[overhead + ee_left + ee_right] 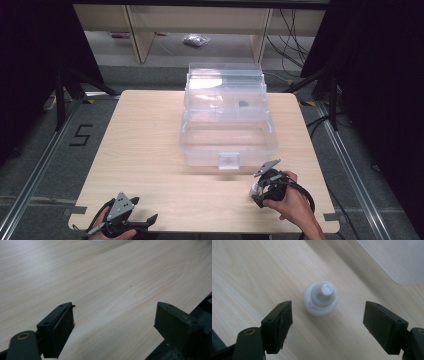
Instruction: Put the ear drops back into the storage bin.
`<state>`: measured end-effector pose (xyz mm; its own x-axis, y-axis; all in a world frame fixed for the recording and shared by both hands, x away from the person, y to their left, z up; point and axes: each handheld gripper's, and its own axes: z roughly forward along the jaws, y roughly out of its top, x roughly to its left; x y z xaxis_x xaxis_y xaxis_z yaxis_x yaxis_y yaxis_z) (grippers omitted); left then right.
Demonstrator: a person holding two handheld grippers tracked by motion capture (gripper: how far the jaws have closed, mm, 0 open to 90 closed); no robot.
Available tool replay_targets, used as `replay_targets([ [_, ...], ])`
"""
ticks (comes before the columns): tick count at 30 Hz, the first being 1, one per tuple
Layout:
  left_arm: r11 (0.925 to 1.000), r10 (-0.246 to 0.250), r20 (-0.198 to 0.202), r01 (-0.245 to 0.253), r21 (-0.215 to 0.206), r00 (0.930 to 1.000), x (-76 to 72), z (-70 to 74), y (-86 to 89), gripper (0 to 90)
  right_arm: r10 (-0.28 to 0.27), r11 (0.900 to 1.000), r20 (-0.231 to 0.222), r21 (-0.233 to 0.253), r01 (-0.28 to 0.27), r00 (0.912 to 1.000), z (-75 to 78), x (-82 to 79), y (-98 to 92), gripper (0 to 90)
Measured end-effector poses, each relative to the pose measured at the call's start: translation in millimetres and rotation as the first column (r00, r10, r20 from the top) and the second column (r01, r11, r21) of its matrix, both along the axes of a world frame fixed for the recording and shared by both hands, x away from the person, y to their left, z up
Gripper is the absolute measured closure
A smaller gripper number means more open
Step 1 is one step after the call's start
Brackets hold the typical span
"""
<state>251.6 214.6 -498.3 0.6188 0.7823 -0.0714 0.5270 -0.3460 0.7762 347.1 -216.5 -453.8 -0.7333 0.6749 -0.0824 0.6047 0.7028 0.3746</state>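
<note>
Right gripper (327,315): held low over the near right part of the worktop (150,150); the high view shows it (261,192) in the person's right hand (292,202), in front of the box's right corner.
Right jaws: spread wide, one on each side of the bottle, touching nothing.
Bottle (320,298): small and white, with a rounded body and a narrower white cap; it stands upright on the wood, seen from above in the right gripper view. It sits in the gap between the two jaws, a little ahead of their tips and somewhat nearer the left one. In the high view it (255,188) shows as a small white patch right at the gripper.
Box (227,125): clear plastic, lid swung up at the back, with a clear latch on the front wall. It stands at the middle of the worktop towards the far edge, near the bottle but apart from it; its rounded corner (394,257) shows at the top right of the right gripper view.
Dark item (243,104): small, in the box's upper tier; too small to tell what it is.
Left gripper (115,317): at the near left edge of the worktop, well apart from the bottle; the high view shows it (135,222) resting low there.
Left jaws: spread wide over bare wood, holding nothing.
Floor (50,165): grey, with a black "5" (80,135) marked to the left of the worktop.
</note>
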Motion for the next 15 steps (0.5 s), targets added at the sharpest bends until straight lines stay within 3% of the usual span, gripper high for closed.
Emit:
replay_targets([
  [1,0.9998,0.011,0.003,-0.011,-0.019,0.9999,-0.3,-0.7,-1.6,15.3,0.002,1.000,-0.007,0.000,-0.002,1.0000,-0.2,0.9,1.1,25.2],
  [7,1.0000,0.009,0.006,-0.009,-0.002,0.9999,-0.1,-0.3,0.2,15.3,0.044,0.999,-0.019,-0.014,-0.044,0.9989,-1.4,9.9,9.8,29.6],
  [15,1.0000,0.004,-0.001,-0.004,-0.002,1.0000,-0.1,-0.1,0.1,15.4,0.055,0.998,-0.054,-0.040,-0.057,0.9970,-4.9,15.4,15.7,36.6],
])
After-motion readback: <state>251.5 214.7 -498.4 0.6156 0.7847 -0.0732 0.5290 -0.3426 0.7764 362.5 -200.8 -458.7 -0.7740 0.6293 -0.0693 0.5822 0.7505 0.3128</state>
